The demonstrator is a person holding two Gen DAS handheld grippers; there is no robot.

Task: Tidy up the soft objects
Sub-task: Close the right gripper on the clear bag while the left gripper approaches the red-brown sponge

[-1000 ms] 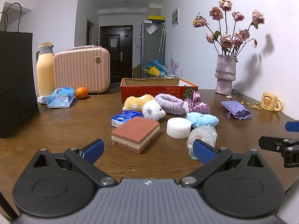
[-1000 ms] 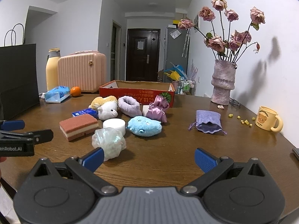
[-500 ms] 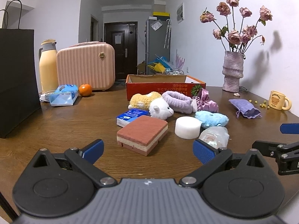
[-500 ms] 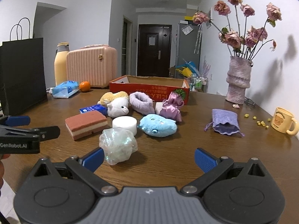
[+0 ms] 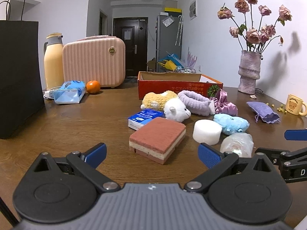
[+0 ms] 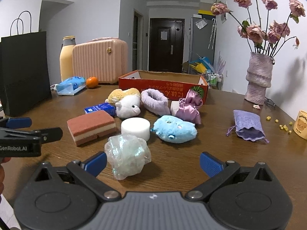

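A pile of soft things lies on the brown table in front of an open red cardboard box [image 5: 179,88] [image 6: 163,87]. It holds a pink layered sponge [image 5: 158,139] [image 6: 92,126], a white foam cylinder [image 5: 207,132] [image 6: 135,128], a blue plush [image 5: 231,124] [image 6: 174,131], a clear crinkly bag [image 6: 127,158] [image 5: 237,144], a white sheep plush [image 5: 176,110] [image 6: 127,107], a yellow plush [image 5: 158,98], a purple headband [image 5: 194,102] [image 6: 155,101] and a purple satin pouch [image 6: 189,107]. My left gripper [image 5: 151,153] is open, just short of the sponge. My right gripper [image 6: 153,162] is open, its left finger beside the crinkly bag.
A black paper bag [image 5: 17,78] stands at the left. A pink case [image 5: 94,62], a yellow flask [image 5: 52,61], a tissue pack [image 5: 69,93] and an orange [image 5: 93,86] sit behind. A vase of roses [image 6: 259,78], a lilac pouch [image 6: 247,126] and a mug [image 5: 294,104] are at the right.
Both grippers have moved forward toward the pile; the sponge and the crinkly bag now sit closer to their fingers. Both stay open. No object has moved.
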